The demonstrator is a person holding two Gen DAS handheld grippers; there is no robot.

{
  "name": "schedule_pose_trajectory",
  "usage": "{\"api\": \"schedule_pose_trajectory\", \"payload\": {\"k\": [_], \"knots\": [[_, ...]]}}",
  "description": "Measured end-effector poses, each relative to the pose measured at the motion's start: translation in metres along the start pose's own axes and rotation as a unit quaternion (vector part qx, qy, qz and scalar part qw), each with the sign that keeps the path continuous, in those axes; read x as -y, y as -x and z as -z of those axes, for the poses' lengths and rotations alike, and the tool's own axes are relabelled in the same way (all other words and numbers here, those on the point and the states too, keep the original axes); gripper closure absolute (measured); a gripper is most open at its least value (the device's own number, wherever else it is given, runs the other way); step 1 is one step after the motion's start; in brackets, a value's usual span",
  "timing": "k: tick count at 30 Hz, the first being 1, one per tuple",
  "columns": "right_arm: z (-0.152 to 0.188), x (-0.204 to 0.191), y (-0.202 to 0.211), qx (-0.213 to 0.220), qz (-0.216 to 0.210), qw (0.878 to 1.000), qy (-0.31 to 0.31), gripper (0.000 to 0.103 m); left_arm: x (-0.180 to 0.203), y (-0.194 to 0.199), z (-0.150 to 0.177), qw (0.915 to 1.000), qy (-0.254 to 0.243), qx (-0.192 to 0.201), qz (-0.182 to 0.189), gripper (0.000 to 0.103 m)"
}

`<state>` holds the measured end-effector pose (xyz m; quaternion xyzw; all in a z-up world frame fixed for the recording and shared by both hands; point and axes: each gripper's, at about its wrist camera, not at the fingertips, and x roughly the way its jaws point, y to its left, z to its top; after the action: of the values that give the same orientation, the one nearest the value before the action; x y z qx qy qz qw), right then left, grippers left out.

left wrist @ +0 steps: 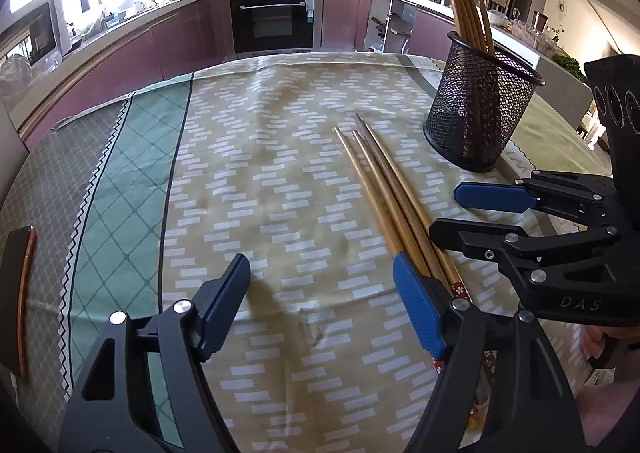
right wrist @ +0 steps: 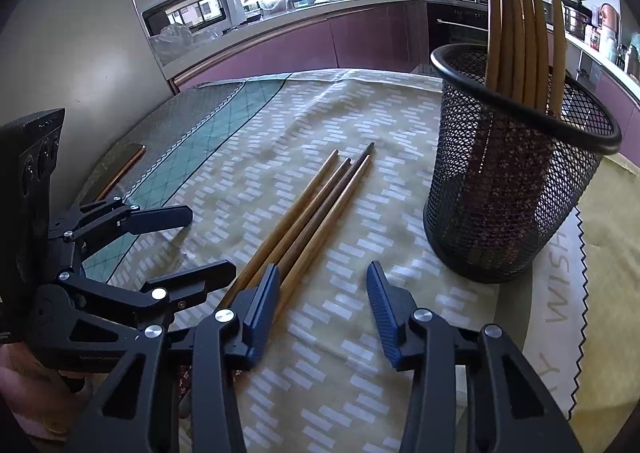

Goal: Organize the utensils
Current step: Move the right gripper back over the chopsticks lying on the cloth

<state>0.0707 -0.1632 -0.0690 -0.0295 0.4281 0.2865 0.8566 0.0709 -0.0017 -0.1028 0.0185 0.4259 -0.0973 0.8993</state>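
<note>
Chopsticks (right wrist: 308, 209), four loose, lie bunched on the tablecloth (left wrist: 248, 181) beside the mesh holder (right wrist: 516, 189), which already stands several upright. Left gripper (left wrist: 320, 305) and right gripper (right wrist: 324, 305) flank their near ends, jaws spread, pinching nothing; seemingly lining up a pickup.

My left camera rides just behind my left jaws, low and close over the tabletop (left wrist: 280, 181), looking forward and down toward the oven (left wrist: 272, 19) across the kitchen. My right camera sits the same way behind my right jaws, facing more toward the window side. Both views share the loose chopsticks (left wrist: 384, 189) (right wrist: 312, 209), the mesh cup (left wrist: 480, 109) (right wrist: 516, 181) and the patterned cloth (left wrist: 248, 157) (right wrist: 360, 125), and each catches the other's jaws at its edge.
</note>
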Motion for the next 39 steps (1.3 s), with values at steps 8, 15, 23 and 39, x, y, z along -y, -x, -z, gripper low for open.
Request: {"api": "schedule_pose_trajectory", "payload": {"k": [8, 15, 23, 39], "knots": [[0.001, 0.007, 0.006, 0.000, -0.006, 1.000, -0.014, 0.070, 0.004, -0.002, -0.002, 0.9999, -0.005, -0.001, 0.014, 0.030], [-0.001, 0.000, 0.000, -0.008, -0.013, 1.000, -0.001, 0.070, 0.006, -0.003, -0.003, 0.9999, -0.011, -0.002, 0.013, 0.031], [-0.005, -0.002, -0.002, -0.016, -0.006, 1.000, 0.007, 0.070, 0.004, -0.004, -0.007, 0.9999, -0.007, -0.007, 0.014, 0.033], [-0.001, 0.009, 0.003, -0.021, 0.009, 1.000, 0.008, 0.074, 0.006, -0.010, -0.011, 0.9994, -0.016, -0.012, 0.027, 0.037]]}}
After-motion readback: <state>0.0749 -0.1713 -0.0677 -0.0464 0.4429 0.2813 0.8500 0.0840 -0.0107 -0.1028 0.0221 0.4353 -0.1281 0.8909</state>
